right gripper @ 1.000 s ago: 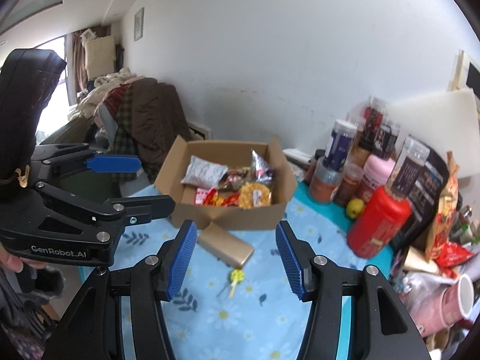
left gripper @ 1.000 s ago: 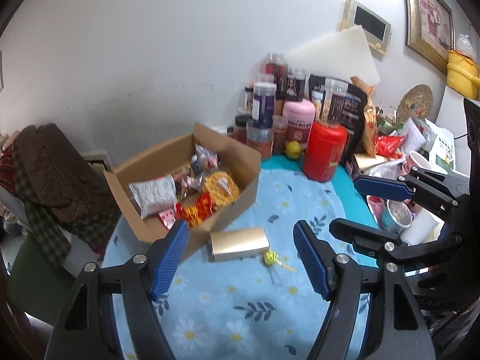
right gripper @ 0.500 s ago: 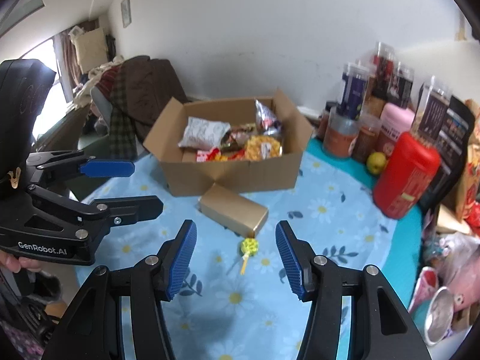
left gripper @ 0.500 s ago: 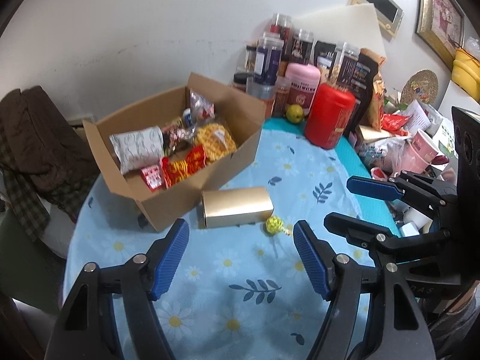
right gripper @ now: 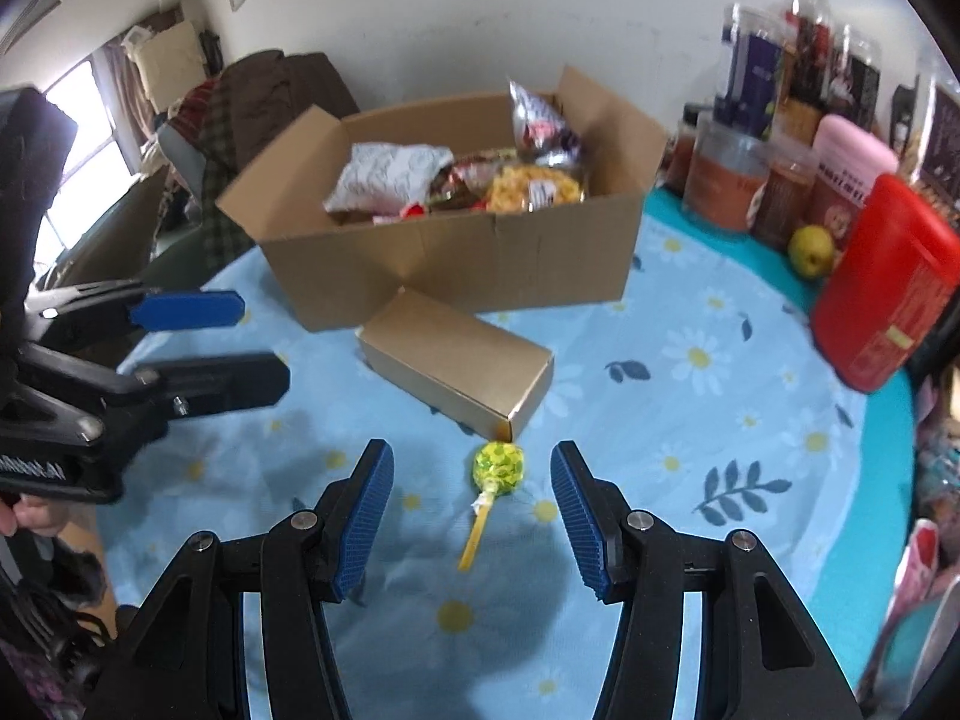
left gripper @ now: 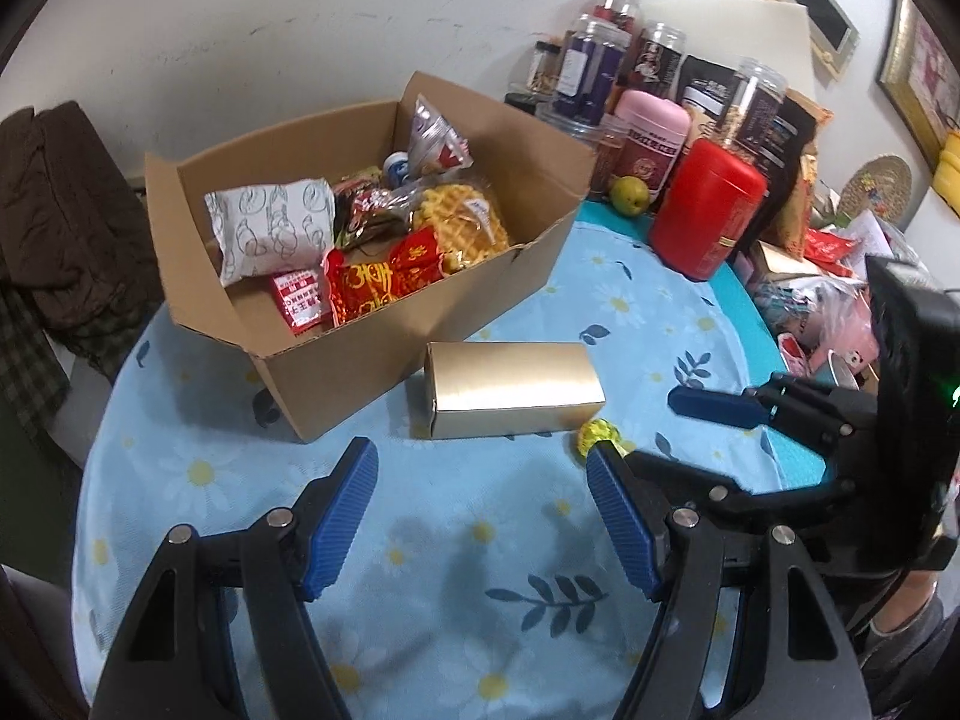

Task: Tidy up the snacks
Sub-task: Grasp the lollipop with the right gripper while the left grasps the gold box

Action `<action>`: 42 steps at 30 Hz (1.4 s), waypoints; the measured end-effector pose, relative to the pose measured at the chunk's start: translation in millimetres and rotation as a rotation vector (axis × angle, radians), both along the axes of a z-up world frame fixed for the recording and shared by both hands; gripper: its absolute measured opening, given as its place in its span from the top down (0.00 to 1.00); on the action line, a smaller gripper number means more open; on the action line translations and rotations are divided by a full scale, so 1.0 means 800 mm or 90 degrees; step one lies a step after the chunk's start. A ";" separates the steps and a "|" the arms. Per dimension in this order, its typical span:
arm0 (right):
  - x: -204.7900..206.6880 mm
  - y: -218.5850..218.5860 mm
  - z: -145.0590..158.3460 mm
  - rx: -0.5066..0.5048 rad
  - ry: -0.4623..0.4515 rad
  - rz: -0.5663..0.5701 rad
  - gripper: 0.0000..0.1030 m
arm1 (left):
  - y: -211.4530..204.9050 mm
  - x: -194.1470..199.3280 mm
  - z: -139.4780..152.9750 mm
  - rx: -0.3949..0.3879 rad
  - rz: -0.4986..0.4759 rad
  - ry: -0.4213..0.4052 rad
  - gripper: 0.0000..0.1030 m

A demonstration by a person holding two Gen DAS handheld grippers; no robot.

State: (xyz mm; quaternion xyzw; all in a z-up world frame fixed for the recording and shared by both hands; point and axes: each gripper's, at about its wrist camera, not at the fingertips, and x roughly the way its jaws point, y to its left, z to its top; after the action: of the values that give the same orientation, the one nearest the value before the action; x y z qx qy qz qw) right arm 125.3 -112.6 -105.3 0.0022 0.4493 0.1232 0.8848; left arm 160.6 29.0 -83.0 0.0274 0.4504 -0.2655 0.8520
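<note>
A round table under a blue daisy-print cloth [right gripper: 690, 360] stands by a white wall [left gripper: 240, 18]. The right gripper [right gripper: 471, 510], jaws spread, brackets a yellow-green lollipop [right gripper: 498, 468] lying just near a gold box [right gripper: 462, 369]. The left gripper [left gripper: 480, 510] hovers spread too. The snack-filled cardboard box [left gripper: 420, 324] sits farther; jars [left gripper: 591, 69] crowd the far right.

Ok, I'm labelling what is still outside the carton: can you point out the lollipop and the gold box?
lollipop [right gripper: 498, 465]: right wrist view, on the yellow-green wrapped head.
gold box [left gripper: 516, 381]: left wrist view, on its top face.
</note>
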 end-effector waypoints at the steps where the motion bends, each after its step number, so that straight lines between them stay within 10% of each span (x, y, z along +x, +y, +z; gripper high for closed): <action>1: 0.005 0.000 -0.007 -0.001 0.008 0.002 0.47 | -0.001 0.005 -0.004 0.000 0.000 0.006 0.30; 15: 0.035 -0.022 -0.059 0.022 0.064 0.008 0.76 | -0.026 0.056 -0.051 0.016 -0.006 0.054 0.30; 33: 0.001 -0.107 -0.046 0.017 0.048 -0.105 0.76 | -0.090 0.015 -0.061 -0.011 -0.107 0.094 0.30; 42: -0.005 -0.124 -0.043 0.030 0.038 -0.119 0.76 | -0.100 0.023 -0.035 0.010 -0.086 0.015 0.30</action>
State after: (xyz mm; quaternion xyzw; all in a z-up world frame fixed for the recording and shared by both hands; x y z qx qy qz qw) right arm 121.0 -211.7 -140.1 0.0687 0.4705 0.0507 0.8783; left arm 178.8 -51.0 -110.8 0.0611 0.4594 -0.3194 0.8266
